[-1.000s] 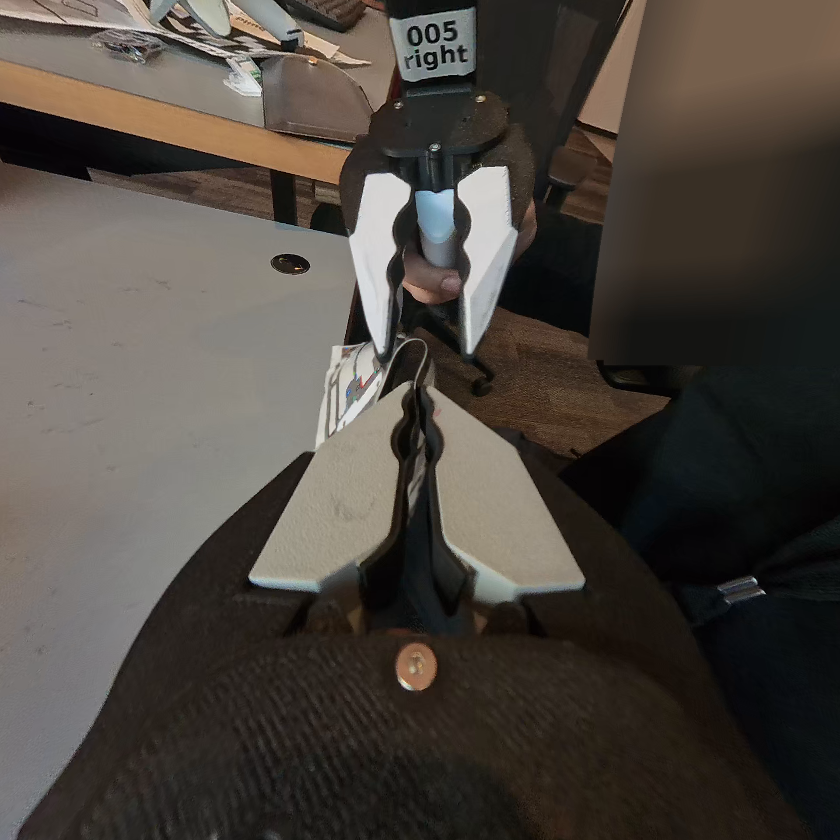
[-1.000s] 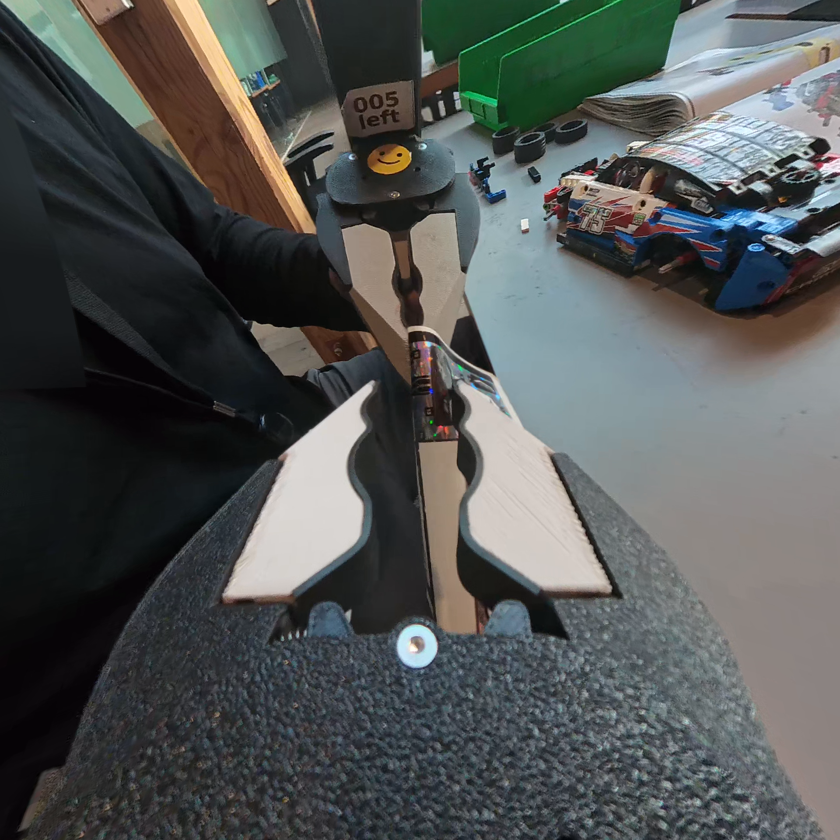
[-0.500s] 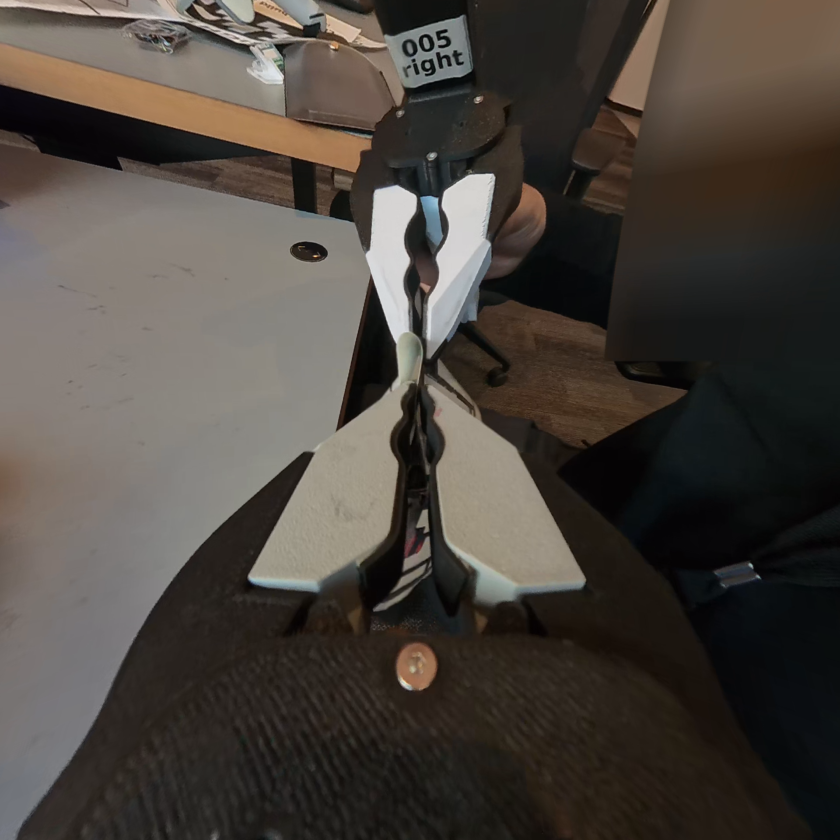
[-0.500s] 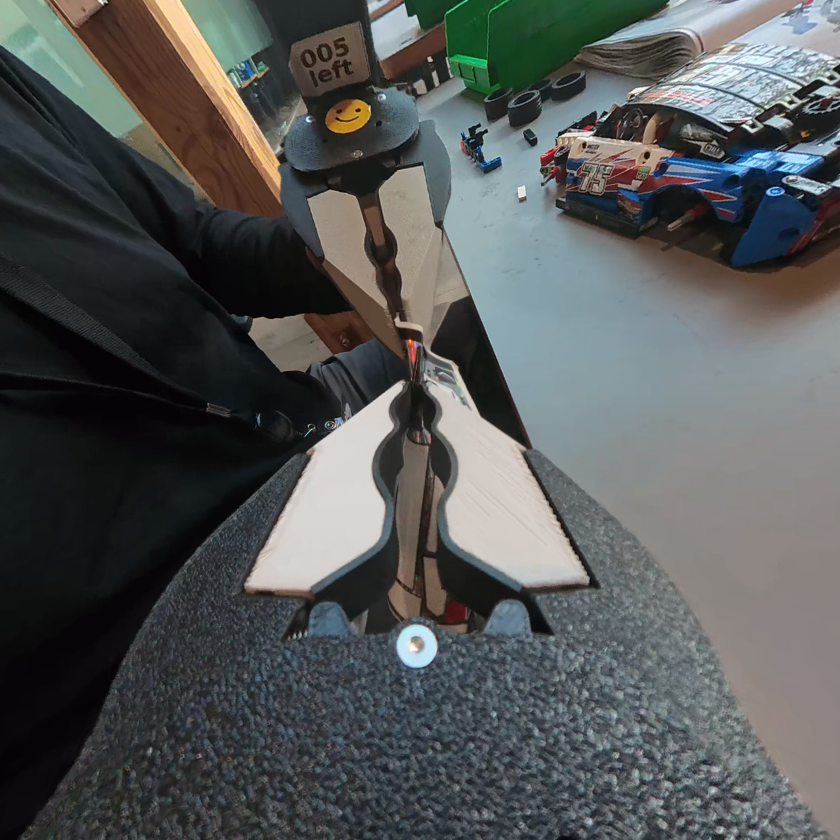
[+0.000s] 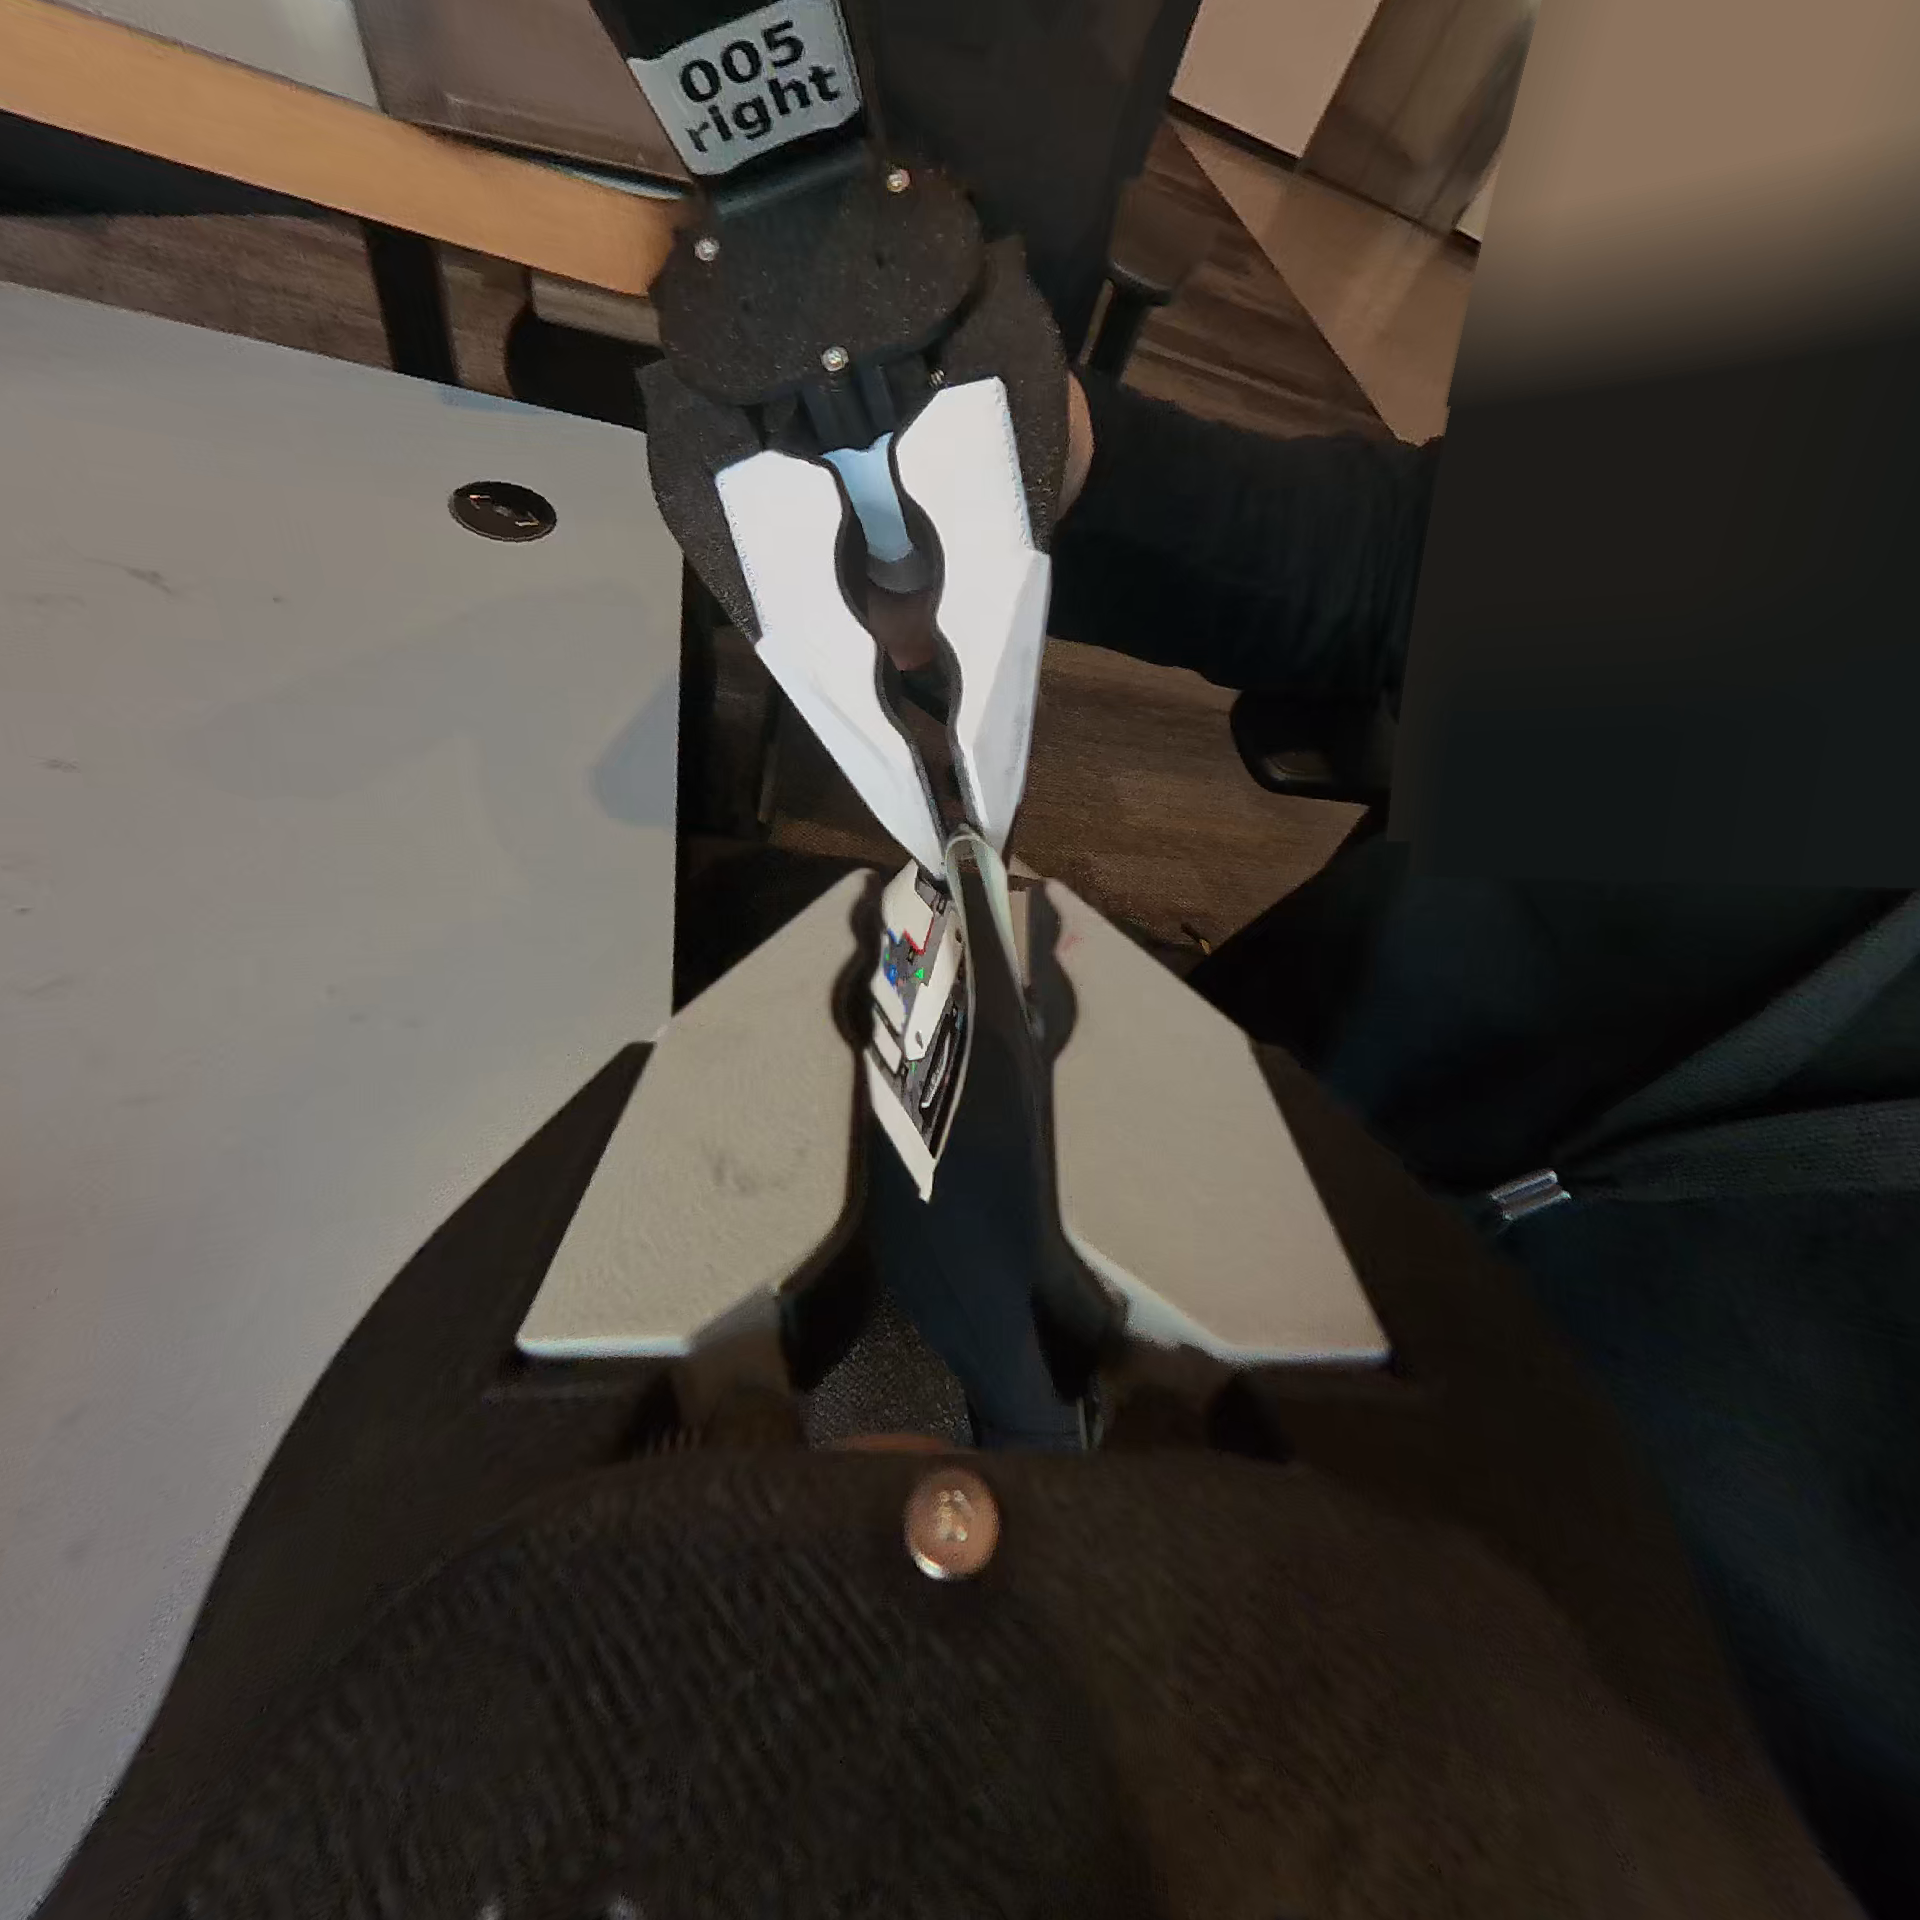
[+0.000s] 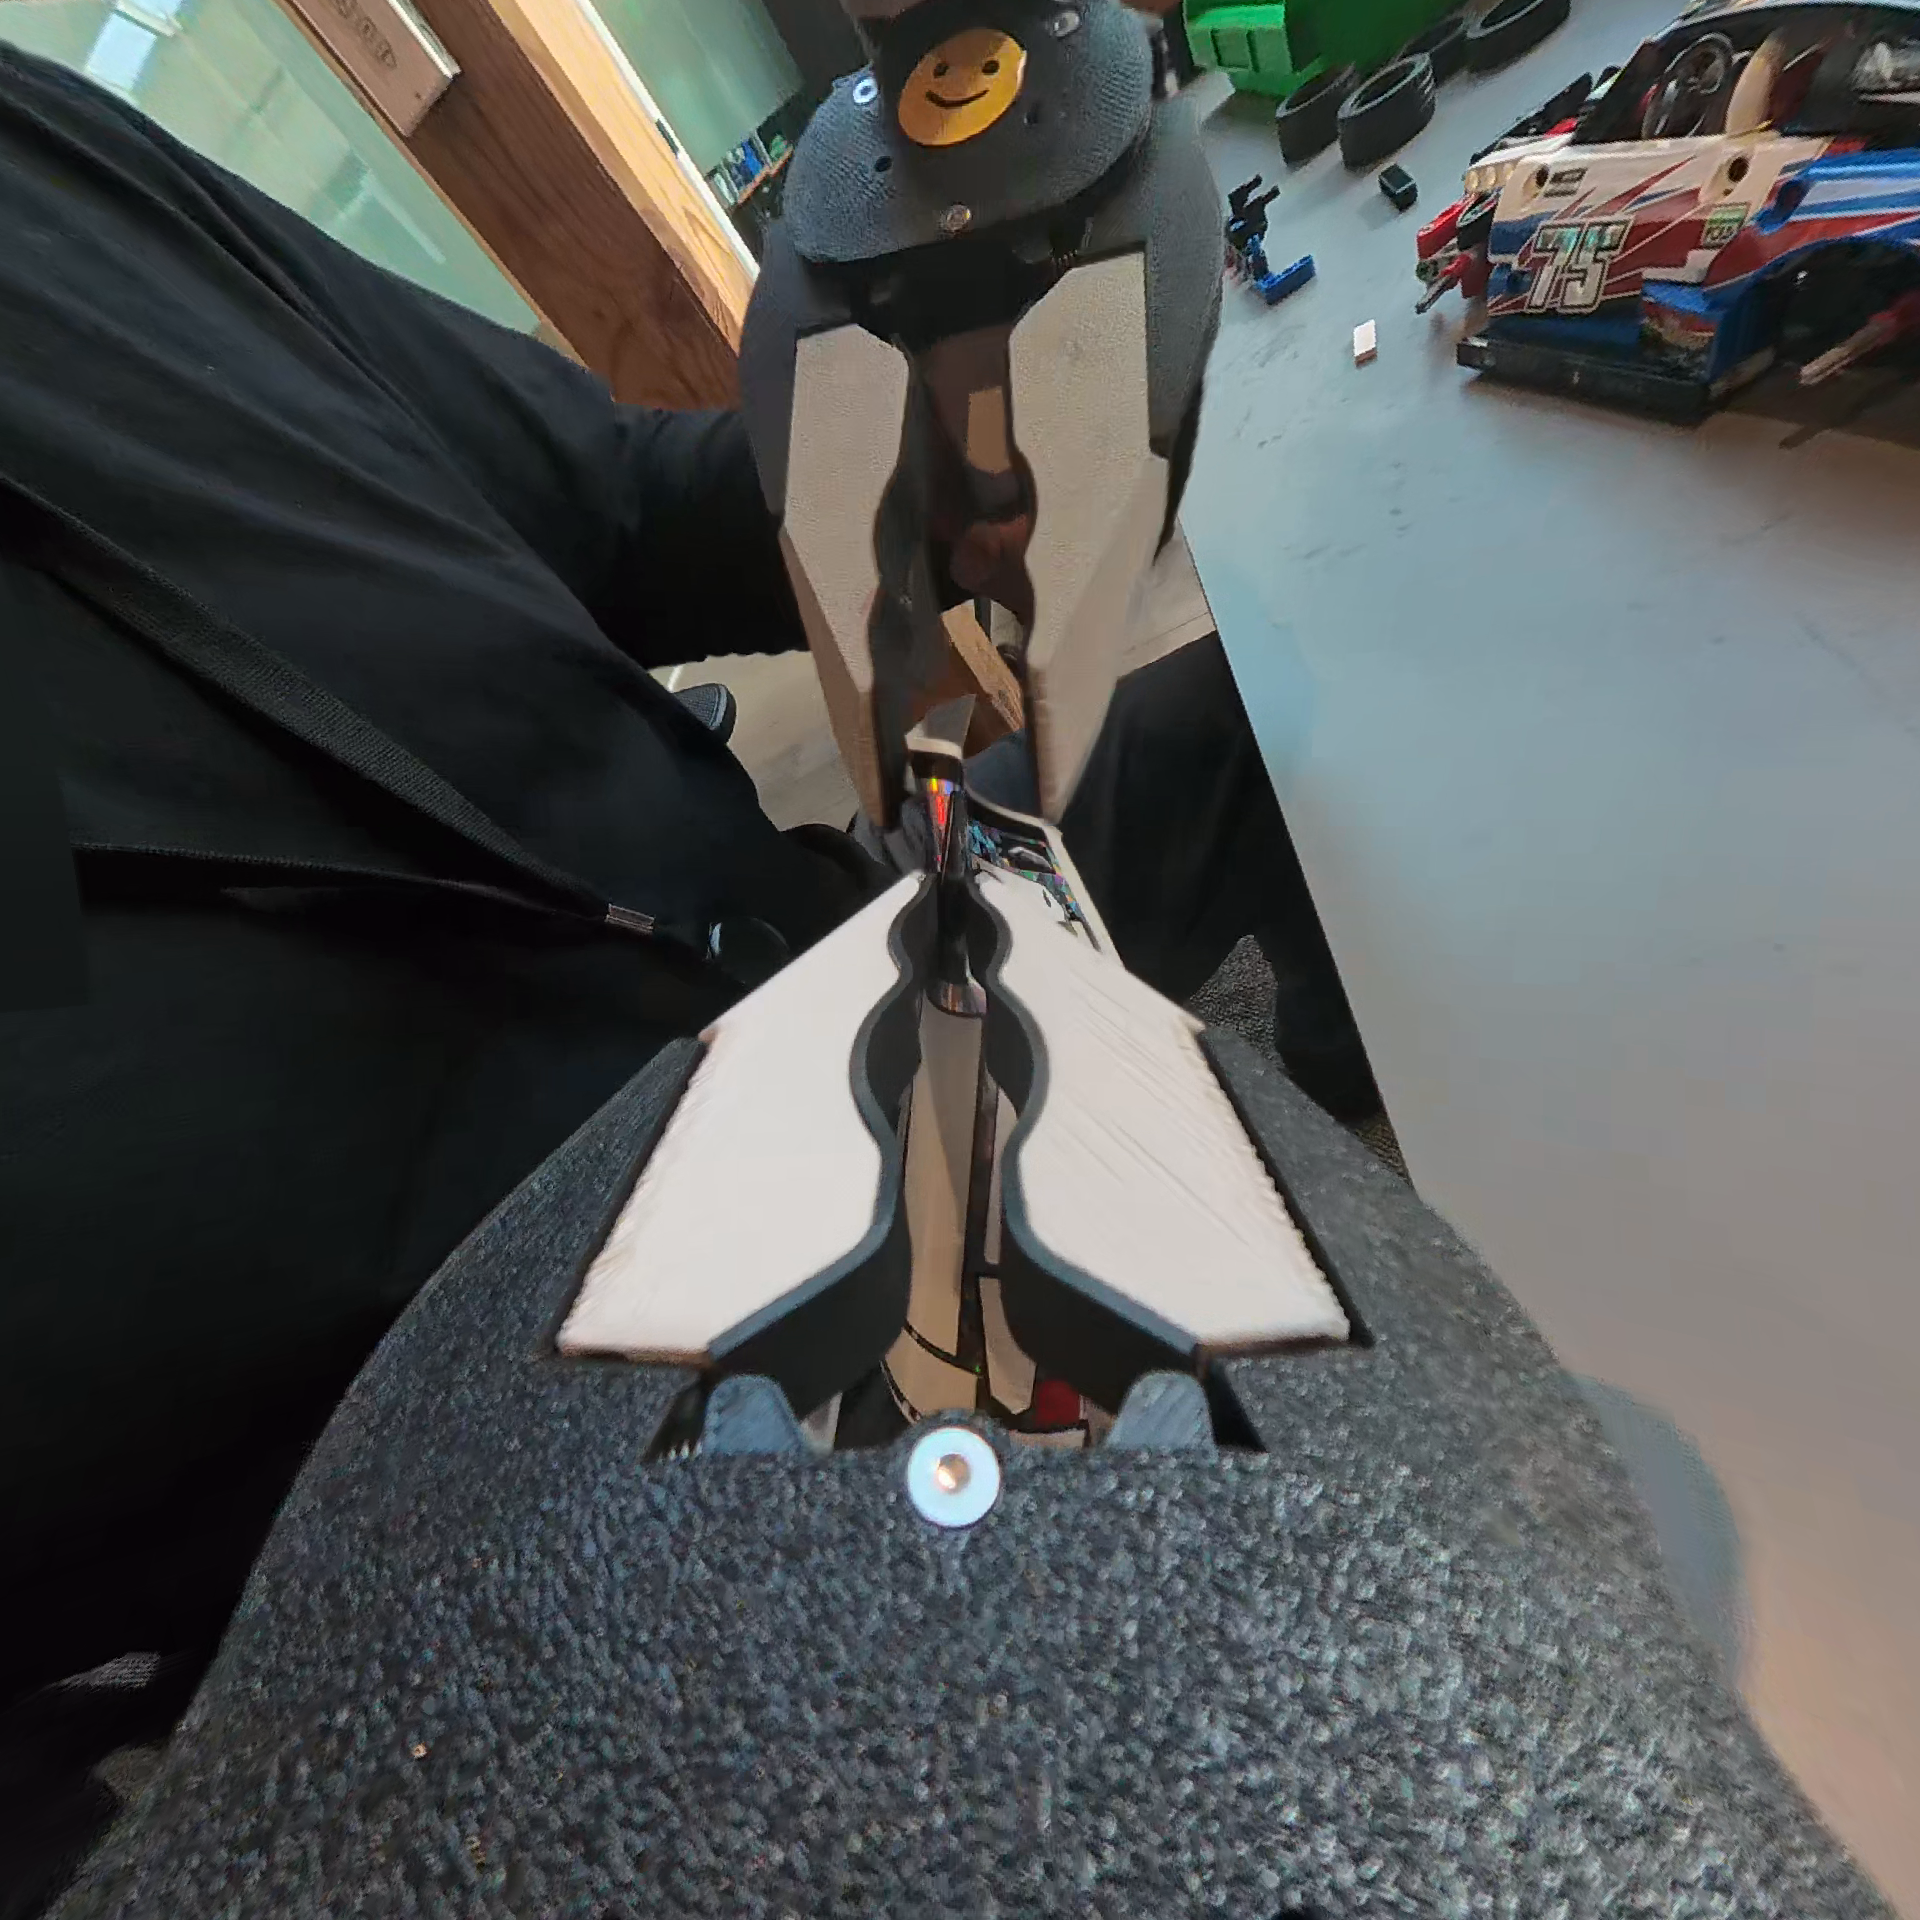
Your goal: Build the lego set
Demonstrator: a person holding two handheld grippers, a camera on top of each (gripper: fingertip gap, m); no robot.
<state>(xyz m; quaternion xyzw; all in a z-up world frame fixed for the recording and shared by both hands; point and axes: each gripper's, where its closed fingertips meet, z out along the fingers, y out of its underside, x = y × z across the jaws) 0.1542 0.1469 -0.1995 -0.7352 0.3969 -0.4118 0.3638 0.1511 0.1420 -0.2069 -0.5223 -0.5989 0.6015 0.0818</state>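
Observation:
A white sticker sheet [image 5: 920, 1039] with small coloured stickers hangs between my two grippers, which face each other tip to tip beside the table edge. My right gripper [image 6: 951, 883] is shut on the sheet [image 6: 940, 1174], which runs back between its fingers. In the left wrist view the right gripper [image 5: 961, 831] pinches the sheet's top edge. My left gripper [image 5: 951, 894] has its jaws slightly apart, with the sheet loose in the gap. The right wrist view shows the left gripper [image 6: 966, 800] the same way. A partly built blue, white and red Lego race car [image 6: 1662, 239] sits on the grey table [image 6: 1558, 831].
Black tyres [image 6: 1361, 99], small blue pieces [image 6: 1273, 270] and a small white piece [image 6: 1364, 340] lie near the car, with a green bin [image 6: 1247, 21] behind. The person's dark clothing fills the left. A round cable port [image 5: 502, 509] sits in the table [image 5: 312, 831]. Only a small space, under 4 cm, lies between the two pairs of fingers.
The right gripper closed on the sticker sheet and moved closer to the left gripper. The left gripper's jaws, shut on the sheet before, have parted a little.

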